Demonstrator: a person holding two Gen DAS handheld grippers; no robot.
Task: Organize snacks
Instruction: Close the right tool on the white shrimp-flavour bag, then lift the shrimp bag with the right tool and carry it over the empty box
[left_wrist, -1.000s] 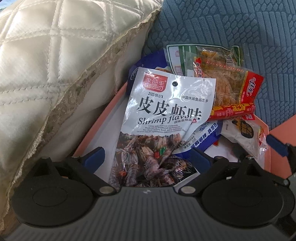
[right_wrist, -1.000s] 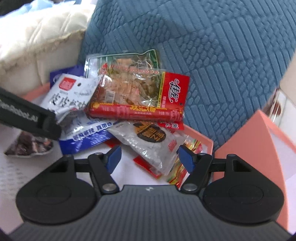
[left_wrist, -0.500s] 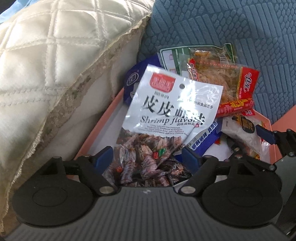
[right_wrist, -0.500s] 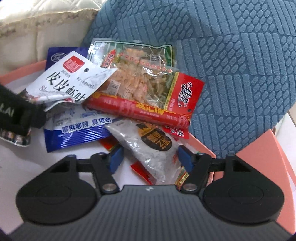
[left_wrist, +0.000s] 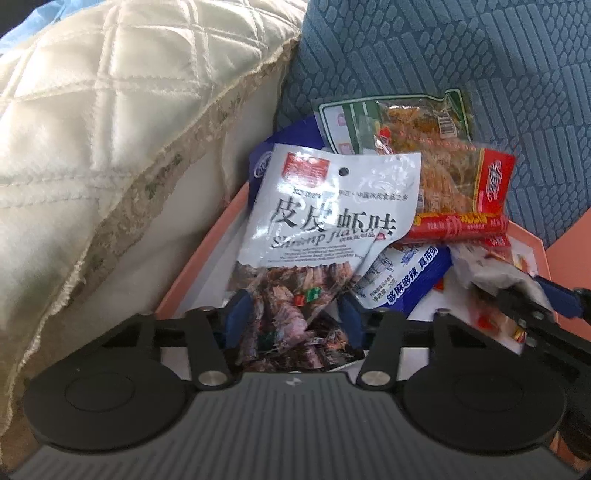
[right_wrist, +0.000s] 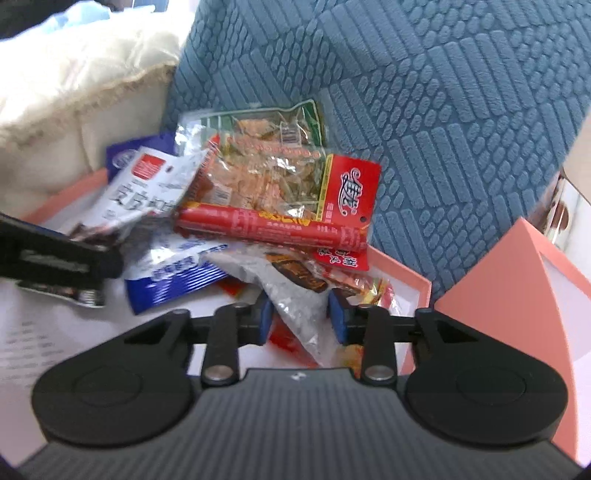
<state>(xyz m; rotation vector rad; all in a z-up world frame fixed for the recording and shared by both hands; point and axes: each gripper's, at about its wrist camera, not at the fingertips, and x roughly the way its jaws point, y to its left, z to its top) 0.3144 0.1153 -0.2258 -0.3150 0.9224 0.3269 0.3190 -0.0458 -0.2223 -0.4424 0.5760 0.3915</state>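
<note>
Nearest, the left gripper (left_wrist: 293, 314) has just been closing its jaws on the lower end of the shrimp-flavour packet (left_wrist: 325, 236), pads apparently touching, the packet's long axis running toward 12 o'clock. At 3 o'clock the right gripper (right_wrist: 300, 319), jaws also just closing, pinches a silvery packet (right_wrist: 295, 299). Both lie in the pink box (right_wrist: 406, 284), whose far end holds a blue packet (left_wrist: 402, 280), red sausage (right_wrist: 269, 225) and shredded-snack bags (right_wrist: 266, 177), against the blue sofa (right_wrist: 424, 110).
</note>
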